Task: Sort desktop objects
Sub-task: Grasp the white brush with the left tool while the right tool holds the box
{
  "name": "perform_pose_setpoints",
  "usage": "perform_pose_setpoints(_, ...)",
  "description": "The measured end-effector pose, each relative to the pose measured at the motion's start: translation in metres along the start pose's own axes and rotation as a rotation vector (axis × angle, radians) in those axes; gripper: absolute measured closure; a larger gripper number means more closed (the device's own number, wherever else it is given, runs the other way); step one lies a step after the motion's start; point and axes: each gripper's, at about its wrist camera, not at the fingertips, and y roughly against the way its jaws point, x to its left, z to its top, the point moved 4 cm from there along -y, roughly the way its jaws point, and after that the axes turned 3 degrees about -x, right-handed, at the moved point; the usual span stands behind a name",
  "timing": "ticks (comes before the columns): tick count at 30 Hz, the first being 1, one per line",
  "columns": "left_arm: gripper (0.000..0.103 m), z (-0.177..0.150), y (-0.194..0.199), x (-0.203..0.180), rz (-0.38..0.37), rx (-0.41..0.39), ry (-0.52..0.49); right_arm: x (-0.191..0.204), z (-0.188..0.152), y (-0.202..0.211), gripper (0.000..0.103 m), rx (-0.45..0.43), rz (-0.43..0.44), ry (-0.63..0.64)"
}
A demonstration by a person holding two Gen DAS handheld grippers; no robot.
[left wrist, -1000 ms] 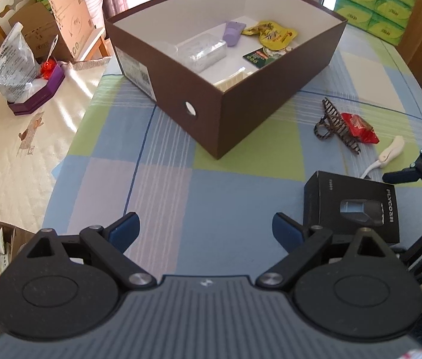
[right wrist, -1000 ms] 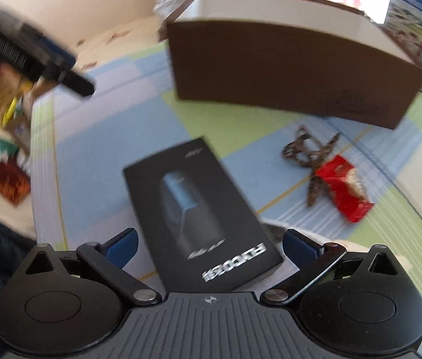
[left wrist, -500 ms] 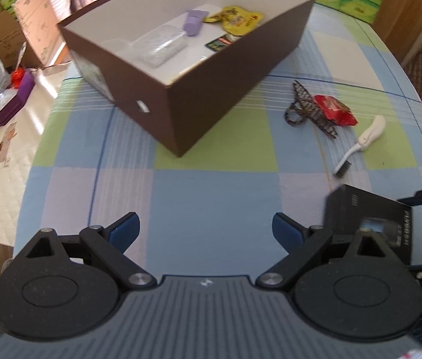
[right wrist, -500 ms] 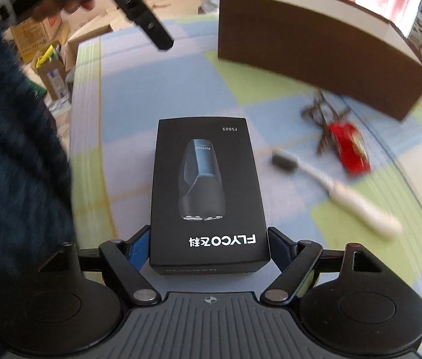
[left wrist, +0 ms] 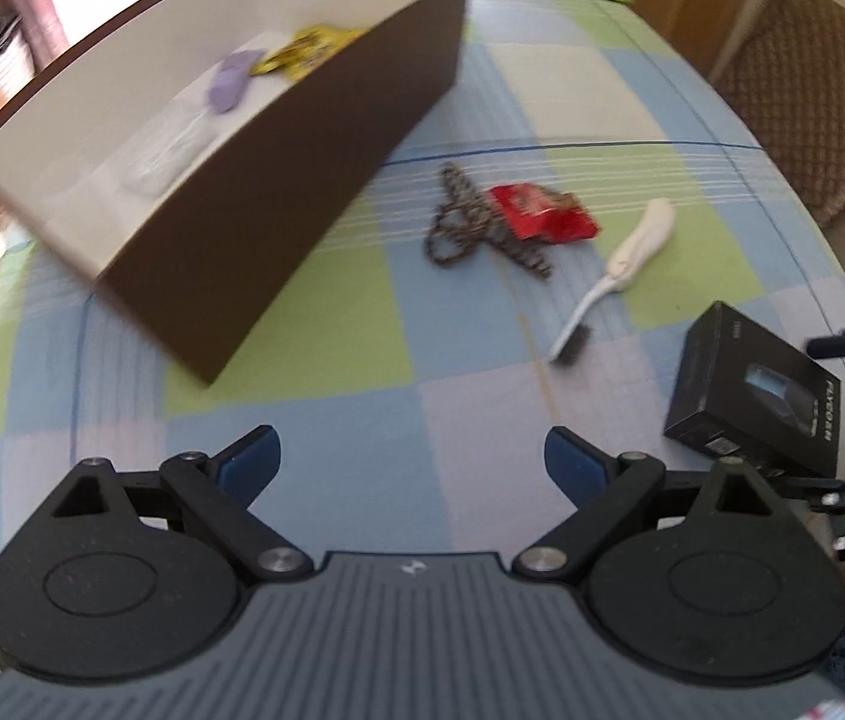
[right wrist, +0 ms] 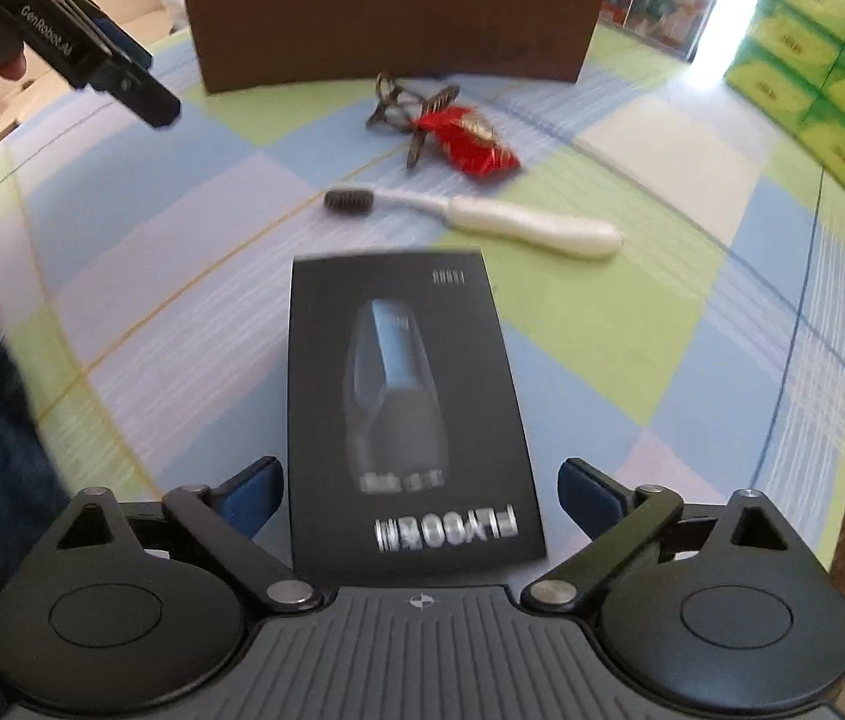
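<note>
A black FLYCO shaver box [right wrist: 413,420] lies between the fingers of my right gripper [right wrist: 419,489]; the jaws are wide and the pads stand apart from its sides. The box also shows in the left wrist view [left wrist: 752,393], lifted or tilted at the far right. My left gripper [left wrist: 413,459] is open and empty above the checked tablecloth. A white toothbrush [right wrist: 482,216], a red snack packet [right wrist: 470,141] and a leopard hair clip [right wrist: 407,111] lie beyond the box. The brown storage box [left wrist: 278,180] holds several items.
Green tissue packs [right wrist: 830,60] are stacked at the right of the table. A woven chair [left wrist: 806,102] stands past the table's far right edge. The left hand-held gripper [right wrist: 74,54] shows at upper left in the right wrist view.
The right gripper's jaws have opened from close against the shaver box to wide apart. The left gripper has swung right and nearer the storage box.
</note>
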Motion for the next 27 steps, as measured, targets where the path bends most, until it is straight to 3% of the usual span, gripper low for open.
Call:
perform_pose_setpoints(3,0.010,0.009,-0.007,-0.013,-0.027,-0.023,-0.047,-0.005,0.006,-0.007,0.008,-0.033,-0.015,-0.059)
perform_pose_setpoints(5,0.010,0.014,-0.012,-0.020,-0.048,-0.041,-0.072,-0.008,0.007,-0.009,0.023,-0.041,-0.010,-0.093)
perform_pose_setpoints(9,0.012,0.026,-0.023,-0.039,-0.097,-0.067,-0.141,-0.024,0.005,-0.005,0.024,-0.034,-0.066,-0.167)
perform_pose_setpoints(18,0.025,0.049,-0.056,-0.097,-0.236,-0.128,-0.374,-0.095,-0.021,0.012,0.024,-0.004,-0.253,-0.514)
perform_pose_setpoints(22,0.041,0.061,-0.080,-0.114,-0.252,-0.114,-0.441,-0.111,-0.030,0.018,0.024,-0.014,-0.280,-0.570)
perform_pose_setpoints(27,0.054,0.071,-0.107,-0.127,-0.232,-0.082,-0.476,-0.124,-0.044,0.020,0.025,-0.025,-0.275,-0.657)
